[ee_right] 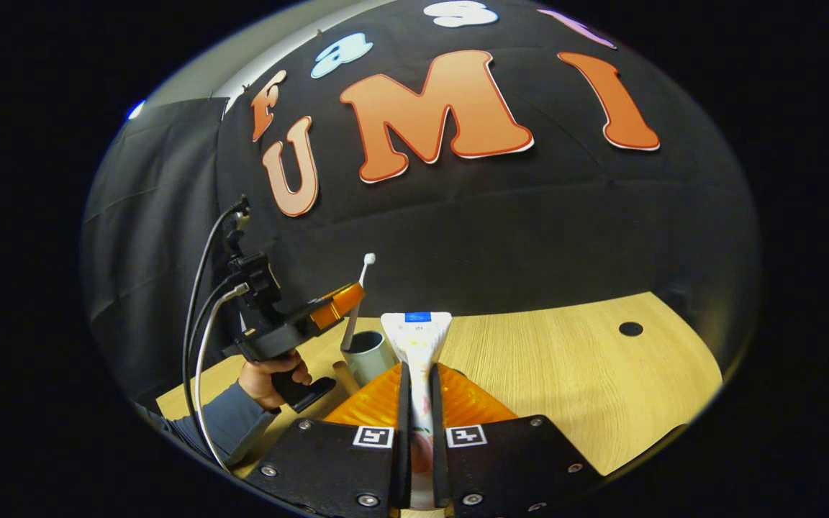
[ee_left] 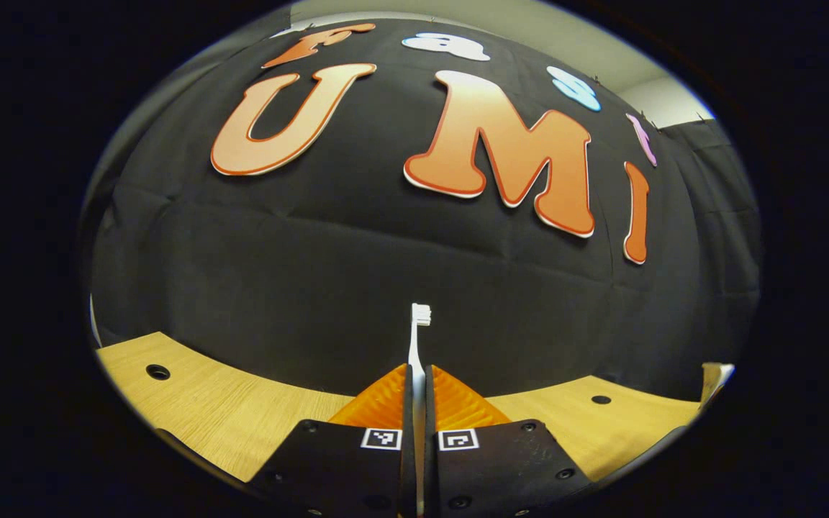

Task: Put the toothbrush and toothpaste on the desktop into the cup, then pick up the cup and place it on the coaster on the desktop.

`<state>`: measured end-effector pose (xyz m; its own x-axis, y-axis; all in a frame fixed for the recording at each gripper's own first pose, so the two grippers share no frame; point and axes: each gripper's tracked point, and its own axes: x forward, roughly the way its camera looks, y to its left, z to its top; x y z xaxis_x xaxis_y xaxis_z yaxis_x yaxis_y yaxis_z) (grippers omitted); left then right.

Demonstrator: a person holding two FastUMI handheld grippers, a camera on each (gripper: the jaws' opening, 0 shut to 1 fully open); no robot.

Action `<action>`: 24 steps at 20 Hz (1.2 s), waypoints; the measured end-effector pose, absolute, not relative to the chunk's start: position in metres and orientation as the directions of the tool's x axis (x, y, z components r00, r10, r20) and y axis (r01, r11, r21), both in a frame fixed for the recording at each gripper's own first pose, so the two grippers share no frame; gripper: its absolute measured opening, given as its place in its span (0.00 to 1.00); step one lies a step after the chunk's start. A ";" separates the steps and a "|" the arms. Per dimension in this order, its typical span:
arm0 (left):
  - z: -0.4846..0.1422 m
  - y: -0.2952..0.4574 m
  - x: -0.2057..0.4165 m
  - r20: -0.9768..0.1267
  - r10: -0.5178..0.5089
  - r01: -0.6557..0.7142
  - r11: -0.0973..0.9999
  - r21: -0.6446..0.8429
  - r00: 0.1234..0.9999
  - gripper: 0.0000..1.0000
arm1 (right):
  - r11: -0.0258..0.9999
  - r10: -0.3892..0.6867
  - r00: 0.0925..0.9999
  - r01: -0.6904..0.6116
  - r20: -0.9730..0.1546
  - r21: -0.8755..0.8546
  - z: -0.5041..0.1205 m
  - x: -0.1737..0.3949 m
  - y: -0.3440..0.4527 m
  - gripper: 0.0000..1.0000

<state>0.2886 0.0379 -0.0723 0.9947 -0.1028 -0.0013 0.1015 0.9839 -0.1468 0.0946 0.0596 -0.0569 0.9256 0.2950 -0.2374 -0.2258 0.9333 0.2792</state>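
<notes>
In the left gripper view, the left tool (ee_left: 419, 374) has its two fingers pressed onto the handle of the white toothbrush (ee_left: 417, 345), pinching it. The brush stands upright between the fingers, bristle head at the top against the black booth wall (ee_left: 299, 273), well above the wooden desk (ee_left: 242, 410) that curves across the lower part of the view. Dark round holes (ee_left: 157, 372) sit in the desk surface on either side.

In the right gripper view, the right tool (ee_right: 419, 378) pinches the toothpaste (ee_right: 417, 334) tube, both fingers squeezed on its body, with the tube's flat crimped end and blue band sticking up past the fingertips. The tube is held off the desk (ee_right: 565, 381).

The grey cup (ee_right: 368, 354) serves as the landmark here: it stands on the desk just left of the toothpaste tube, its open mouth facing up. Directly above the cup, the left tool (ee_right: 342, 302) holds the toothbrush (ee_right: 357, 298) tilted, handle end pointing down at the cup's mouth and bristle head up. Whether the handle tip is already inside the rim cannot be told. A hand (ee_right: 270, 378) in a grey sleeve (ee_right: 231, 421) grips that tool's handle to the left of the cup, with cables (ee_right: 198, 338) looping off its back. A dark hole (ee_right: 630, 329) marks the desk well to the right of the cup.
</notes>
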 end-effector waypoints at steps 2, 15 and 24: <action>-0.080 0.037 0.292 -0.008 -0.120 0.117 0.980 -0.163 0.993 0.04 | 0.934 0.293 0.936 -0.235 -0.196 0.270 -0.046 0.102 0.060 0.12; -0.086 0.037 0.306 0.025 -0.160 0.162 0.974 -0.158 0.987 0.04 | 0.932 0.305 0.939 -0.261 -0.159 0.250 -0.033 0.116 0.075 0.12; -0.113 0.038 0.296 -0.054 -0.186 0.175 0.971 -0.164 0.981 0.06 | 0.931 0.305 0.935 -0.253 -0.179 0.263 -0.040 0.116 0.075 0.12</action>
<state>0.2963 0.0383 -0.1125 0.9811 -0.1857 -0.0537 0.1747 0.9708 -0.1644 0.1161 0.0746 -0.0396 0.9355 0.3049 -0.1787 -0.2532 0.9310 0.2630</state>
